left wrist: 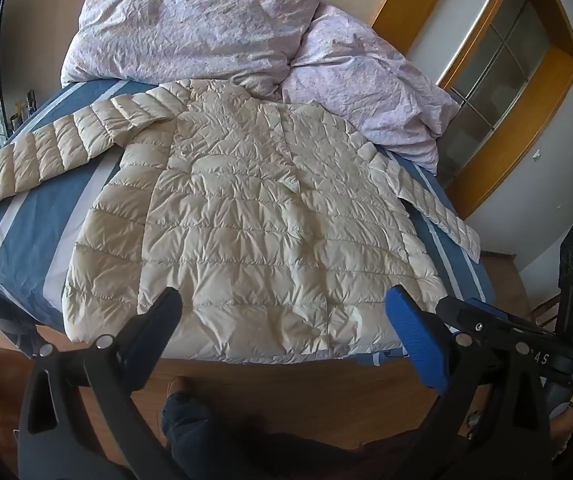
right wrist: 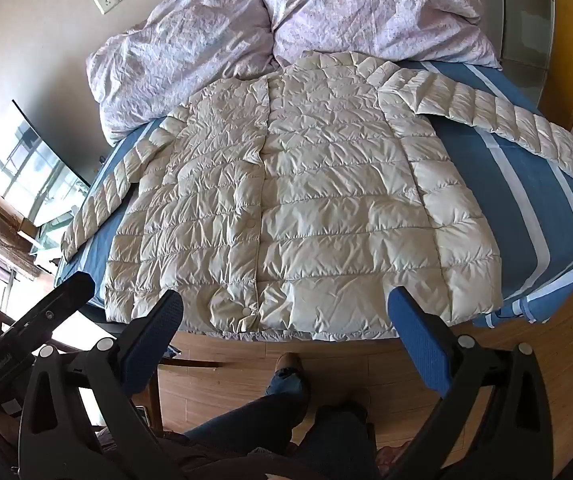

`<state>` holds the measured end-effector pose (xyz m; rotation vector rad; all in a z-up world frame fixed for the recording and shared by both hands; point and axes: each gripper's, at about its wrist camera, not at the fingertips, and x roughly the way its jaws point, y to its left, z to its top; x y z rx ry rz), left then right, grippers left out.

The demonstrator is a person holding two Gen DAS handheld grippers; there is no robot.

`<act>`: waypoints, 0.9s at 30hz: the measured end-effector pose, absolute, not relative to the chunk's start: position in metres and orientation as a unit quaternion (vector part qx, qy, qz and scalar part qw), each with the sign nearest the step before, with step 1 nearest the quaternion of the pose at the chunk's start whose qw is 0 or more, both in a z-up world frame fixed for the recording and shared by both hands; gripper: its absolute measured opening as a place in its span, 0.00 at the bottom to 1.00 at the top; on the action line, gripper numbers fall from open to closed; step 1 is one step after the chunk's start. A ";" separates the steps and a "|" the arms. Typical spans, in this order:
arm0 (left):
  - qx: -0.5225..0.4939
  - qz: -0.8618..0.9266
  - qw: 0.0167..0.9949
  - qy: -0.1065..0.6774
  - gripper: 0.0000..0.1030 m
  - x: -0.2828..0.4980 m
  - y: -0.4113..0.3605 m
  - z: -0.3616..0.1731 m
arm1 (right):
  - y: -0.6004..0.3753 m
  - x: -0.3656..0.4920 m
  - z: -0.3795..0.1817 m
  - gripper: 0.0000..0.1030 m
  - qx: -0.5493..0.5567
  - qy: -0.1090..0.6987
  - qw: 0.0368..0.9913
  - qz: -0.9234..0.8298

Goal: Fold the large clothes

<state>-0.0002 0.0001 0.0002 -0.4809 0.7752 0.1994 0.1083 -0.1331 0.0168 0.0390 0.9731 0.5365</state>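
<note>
Jacket (left wrist: 246,216) (cream, quilted, puffy) flat on striped bed (left wrist: 38,208), left gripper (left wrist: 282,300) and right gripper (right wrist: 286,300) released, empty.

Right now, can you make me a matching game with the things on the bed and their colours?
Things:
1. puffy jacket
2. crumpled duvet
3. bed sheet
4. gripper pads

Colours:
A. pale lilac
B. bright blue
C. cream
D. blue with white stripes

Pairs: 1-C, 2-A, 3-D, 4-B
</note>
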 end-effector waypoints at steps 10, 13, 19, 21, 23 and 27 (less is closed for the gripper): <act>-0.233 0.096 0.893 0.374 0.98 0.000 0.000 0.000 | -0.133 0.109 0.017 0.99 0.018 0.463 0.849 0.253; -0.233 0.095 0.893 0.374 0.98 0.000 0.000 0.000 | -0.133 0.109 0.017 0.99 0.018 0.463 0.849 0.252; -0.233 0.094 0.892 0.375 0.98 -0.002 0.002 0.000 | -0.133 0.109 0.016 0.99 0.020 0.465 0.849 0.251; -0.232 0.096 0.892 0.375 0.98 0.000 0.000 0.000 | -0.133 0.109 0.017 0.99 0.019 0.464 0.849 0.254; -0.232 0.096 0.892 0.375 0.98 0.000 0.000 0.000 | -0.134 0.109 0.017 0.99 0.019 0.464 0.849 0.254; -0.232 0.096 0.892 0.376 0.98 0.000 0.000 0.000 | -0.134 0.108 0.017 0.99 0.019 0.464 0.849 0.254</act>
